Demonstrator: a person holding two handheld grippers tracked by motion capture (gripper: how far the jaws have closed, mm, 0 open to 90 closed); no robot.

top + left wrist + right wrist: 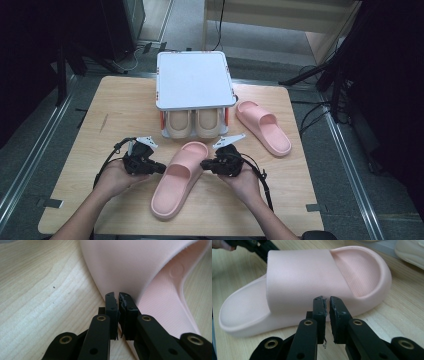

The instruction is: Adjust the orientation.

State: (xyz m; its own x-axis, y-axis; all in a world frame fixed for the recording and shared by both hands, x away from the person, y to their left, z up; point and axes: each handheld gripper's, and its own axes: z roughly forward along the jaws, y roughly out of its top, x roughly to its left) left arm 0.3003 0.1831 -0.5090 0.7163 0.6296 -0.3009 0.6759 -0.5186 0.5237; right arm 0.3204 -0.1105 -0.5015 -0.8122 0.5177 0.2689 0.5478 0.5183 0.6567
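Counter (125, 100): light wood, carrying everything here; both pairs of fingers work low over its near half.
Rack (194, 80): a white flat-topped stand at the far middle of the counter, well beyond both pairs of fingers, with a beige pair of shoes (195, 122) tucked side by side under its top.
Near slipper (180, 180): pink, lying on its sole directly between the two grippers, toe end pointing away toward the rack, heel toward the person. In the left gripper view its strap rises just past the fingertips; in the right gripper view its side fills the space right ahead of the fingertips.
Far slipper (263, 127): the pink mate, flat on the counter beyond and outward of the right gripper, well apart from its fingers, just beside the rack.
Left gripper (159, 168): held in the person's left hand (112, 177), tips at the near slipper's left edge by the strap. Its fingers (111, 306) are drawn together with only a thin slit between them and nothing clamped in it; whether the tips touch the slipper cannot be told.
Right gripper (204, 164): held in the right hand (247, 182), tips at the slipper's right edge opposite the left. Its fingers (320, 308) are likewise together, empty, aimed at the strap's side.
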